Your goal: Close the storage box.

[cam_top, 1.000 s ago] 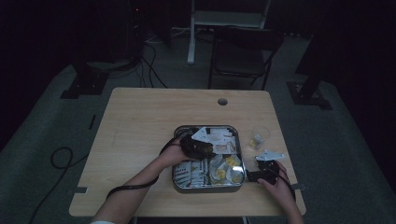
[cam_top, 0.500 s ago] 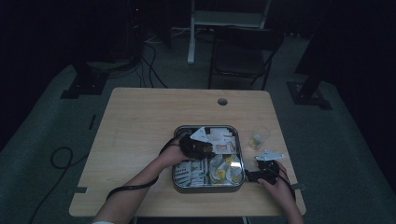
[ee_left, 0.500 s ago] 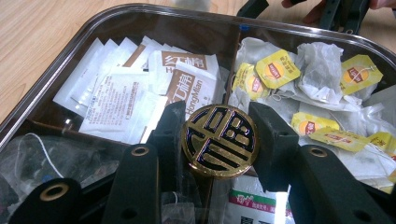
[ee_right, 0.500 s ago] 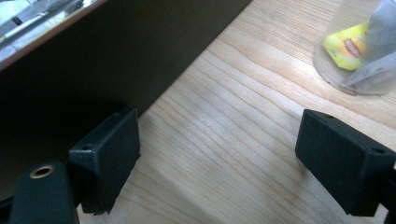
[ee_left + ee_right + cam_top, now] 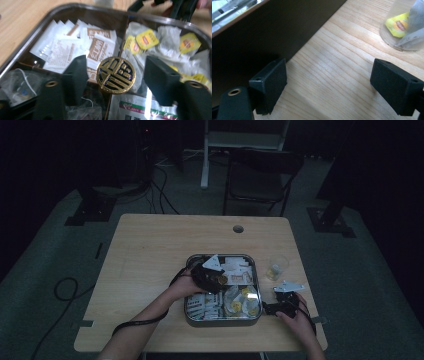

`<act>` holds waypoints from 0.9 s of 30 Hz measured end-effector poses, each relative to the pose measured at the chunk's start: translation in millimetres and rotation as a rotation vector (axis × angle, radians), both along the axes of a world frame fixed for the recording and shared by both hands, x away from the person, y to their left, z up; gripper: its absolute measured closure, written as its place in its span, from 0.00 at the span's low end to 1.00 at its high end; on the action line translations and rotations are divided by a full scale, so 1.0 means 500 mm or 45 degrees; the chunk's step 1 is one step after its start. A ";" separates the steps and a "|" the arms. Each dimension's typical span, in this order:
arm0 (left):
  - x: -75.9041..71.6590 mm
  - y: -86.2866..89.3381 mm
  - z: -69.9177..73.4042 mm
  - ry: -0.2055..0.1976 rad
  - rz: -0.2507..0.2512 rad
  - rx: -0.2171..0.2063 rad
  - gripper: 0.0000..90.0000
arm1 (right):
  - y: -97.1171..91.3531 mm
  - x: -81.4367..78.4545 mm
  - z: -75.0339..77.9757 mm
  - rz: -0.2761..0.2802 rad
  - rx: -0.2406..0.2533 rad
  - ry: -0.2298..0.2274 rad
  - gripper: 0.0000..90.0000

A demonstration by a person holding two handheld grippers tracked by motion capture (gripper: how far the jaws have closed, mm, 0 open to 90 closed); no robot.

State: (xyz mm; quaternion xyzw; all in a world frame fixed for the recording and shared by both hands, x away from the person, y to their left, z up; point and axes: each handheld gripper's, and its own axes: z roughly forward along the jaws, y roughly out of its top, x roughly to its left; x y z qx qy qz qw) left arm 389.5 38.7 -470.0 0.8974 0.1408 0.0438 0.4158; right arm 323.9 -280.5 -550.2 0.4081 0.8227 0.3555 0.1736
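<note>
The high view looked down from above the table [image 5: 150,250]. The left gripper view sat close over the tray [image 5: 30,37]; the right gripper view faced wood beside that tray's wall [image 5: 274,30].

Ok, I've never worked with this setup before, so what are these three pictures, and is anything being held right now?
A person at a wooden table holds a hand-operated two-jaw gripper in each hand. The high view looks down from above the person's side; the other two come from cameras riding on each gripper, looking along its black jaws.

The left gripper sits over a metal compartment tray of white sachets and yellow-tagged tea bags. Its jaws have just been opening; a round gold-and-black knob stands between them, with a gap on both sides, so nothing is gripped.

The right gripper rests open over bare wood beside the tray, near a clear cup with a tea bag in it.
</note>
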 end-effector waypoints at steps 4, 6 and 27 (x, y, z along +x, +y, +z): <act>0.001 0.012 0.000 0.021 0.070 -0.012 0.20 | 0.000 0.000 0.000 -0.001 0.000 0.000 0.15; 0.001 0.019 -0.001 0.023 0.099 -0.020 0.18 | 0.000 0.000 0.000 -0.001 0.000 0.000 0.15; 0.012 0.129 0.002 -0.031 0.421 -0.089 0.00 | 0.000 0.000 0.000 -0.001 0.000 0.000 0.15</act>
